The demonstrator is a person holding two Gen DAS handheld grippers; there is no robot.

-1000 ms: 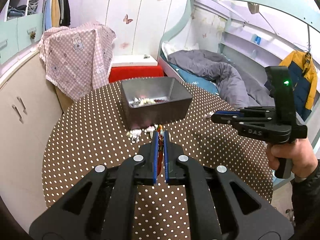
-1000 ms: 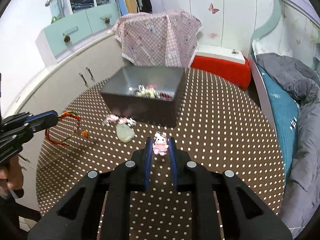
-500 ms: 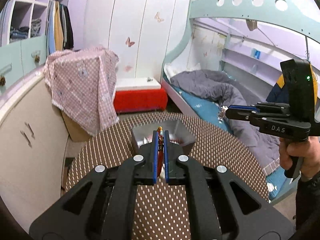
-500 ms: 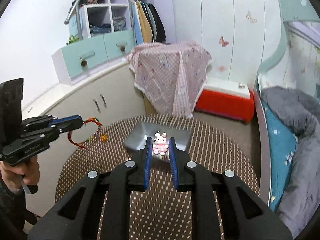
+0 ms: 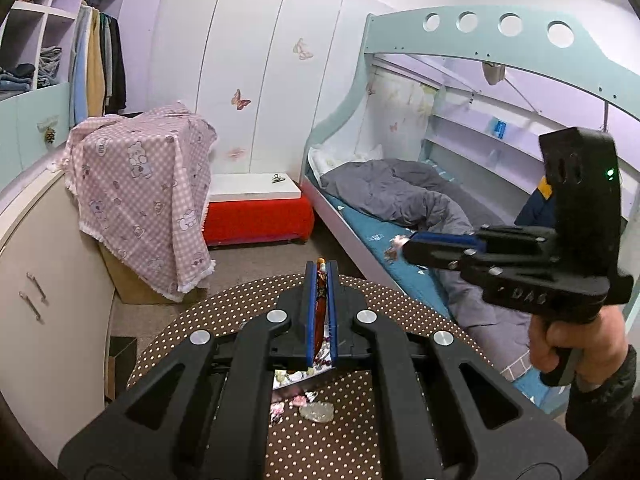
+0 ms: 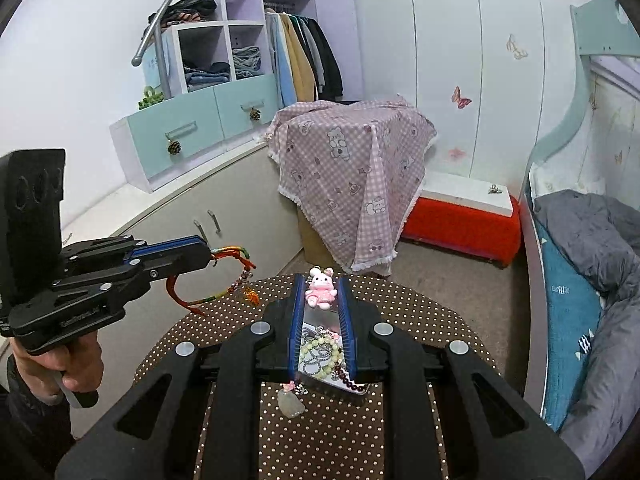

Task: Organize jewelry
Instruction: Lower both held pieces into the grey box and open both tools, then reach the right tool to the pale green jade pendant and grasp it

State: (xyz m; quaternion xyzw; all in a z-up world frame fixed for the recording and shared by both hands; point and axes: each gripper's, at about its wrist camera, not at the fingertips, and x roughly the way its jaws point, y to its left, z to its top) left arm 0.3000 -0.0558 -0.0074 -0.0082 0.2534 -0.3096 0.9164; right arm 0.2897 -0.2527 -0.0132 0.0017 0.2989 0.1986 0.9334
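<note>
My left gripper (image 5: 320,269) is shut on a red cord bracelet (image 5: 319,312), held high above the brown dotted table (image 5: 224,316). The right wrist view shows that bracelet (image 6: 216,285) dangling in a loop from the left gripper (image 6: 209,254). A pink bunny charm (image 6: 320,291) is pinched near the tips of my right gripper (image 6: 320,280), which is shut on it. Below the right fingers lies the grey metal box (image 6: 354,390) with bead bracelets (image 6: 320,350) inside. A pale jade pendant (image 6: 291,404) and a pink trinket (image 5: 298,400) lie on the table in front of the box.
A bunk bed with a grey duvet (image 5: 400,196) stands to the right of the table. Behind it are a red bench with a white top (image 5: 256,208) and a box draped in pink checked cloth (image 5: 144,188). A beige cabinet (image 6: 192,216) runs along the left.
Both grippers have risen well above the table and tilted up, each keeping its item. The box has slid from ahead of the fingers to beneath them.
</note>
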